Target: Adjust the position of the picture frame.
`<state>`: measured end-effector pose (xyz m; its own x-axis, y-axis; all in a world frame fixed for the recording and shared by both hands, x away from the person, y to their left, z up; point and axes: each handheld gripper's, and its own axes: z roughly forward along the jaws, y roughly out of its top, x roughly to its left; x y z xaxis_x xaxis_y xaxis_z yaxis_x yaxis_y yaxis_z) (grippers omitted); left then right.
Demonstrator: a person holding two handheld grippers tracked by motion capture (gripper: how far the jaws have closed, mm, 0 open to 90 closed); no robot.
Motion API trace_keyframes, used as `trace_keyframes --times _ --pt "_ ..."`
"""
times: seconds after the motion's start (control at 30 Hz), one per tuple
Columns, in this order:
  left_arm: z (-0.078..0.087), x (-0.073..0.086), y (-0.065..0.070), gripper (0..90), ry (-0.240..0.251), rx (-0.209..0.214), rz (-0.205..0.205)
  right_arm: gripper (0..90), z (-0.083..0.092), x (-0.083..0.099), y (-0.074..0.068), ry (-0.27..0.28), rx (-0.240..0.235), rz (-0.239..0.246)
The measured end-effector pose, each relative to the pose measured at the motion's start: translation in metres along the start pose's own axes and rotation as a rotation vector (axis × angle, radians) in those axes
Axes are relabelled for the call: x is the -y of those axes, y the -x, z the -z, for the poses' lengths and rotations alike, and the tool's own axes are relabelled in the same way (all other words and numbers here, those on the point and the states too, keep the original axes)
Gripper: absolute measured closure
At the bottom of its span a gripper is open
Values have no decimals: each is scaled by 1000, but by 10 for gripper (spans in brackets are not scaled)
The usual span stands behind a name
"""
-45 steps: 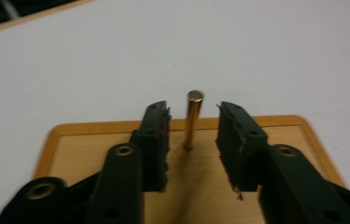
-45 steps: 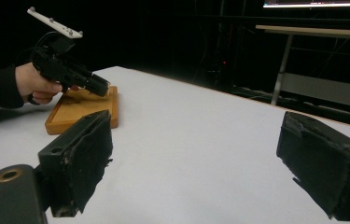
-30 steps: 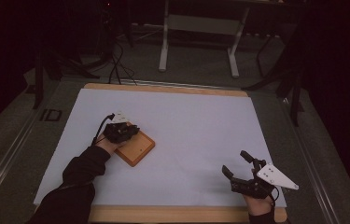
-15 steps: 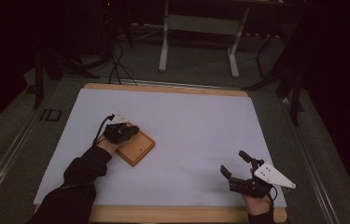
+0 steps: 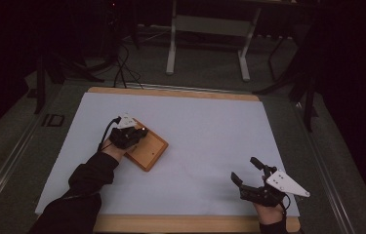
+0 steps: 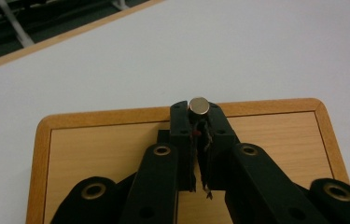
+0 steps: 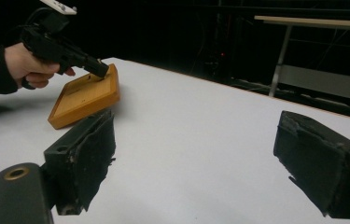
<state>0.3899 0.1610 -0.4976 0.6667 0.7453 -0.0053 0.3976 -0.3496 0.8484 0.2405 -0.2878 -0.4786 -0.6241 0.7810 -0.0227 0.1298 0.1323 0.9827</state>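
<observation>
So, left gripper [image 6: 199, 109]: clamped on a small metal disc [image 6: 199, 105], above the wooden tray [image 6: 116, 135]
right gripper [image 5: 250, 171]: jaws wide apart, holding nothing

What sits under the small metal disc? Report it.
The metal disc is pinched between the left gripper jaws above the wooden tray. The jaws cover the tray directly below it.

Right gripper [image 7: 193, 154] jaws gape wide over the white table [image 7: 200, 121]; beyond, the left gripper [image 7: 65, 51] meets the wooden tray [image 7: 84, 98].
</observation>
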Motion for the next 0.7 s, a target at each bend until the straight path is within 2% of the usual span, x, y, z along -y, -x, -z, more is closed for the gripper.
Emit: trace_keyframes --times 0.3,0.47,0.6,0.7 --pt "4 -17 35 857 90 63 14 125 0 0 0 5 1 5" --pt "4 -24 57 857 111 72 -9 125 1 0 -1 4 3 8" --pt "6 -26 72 856 145 77 10 125 1 0 -1 4 2 9" --pt "8 -26 78 857 152 78 20 125 0 0 -1 4 3 10"
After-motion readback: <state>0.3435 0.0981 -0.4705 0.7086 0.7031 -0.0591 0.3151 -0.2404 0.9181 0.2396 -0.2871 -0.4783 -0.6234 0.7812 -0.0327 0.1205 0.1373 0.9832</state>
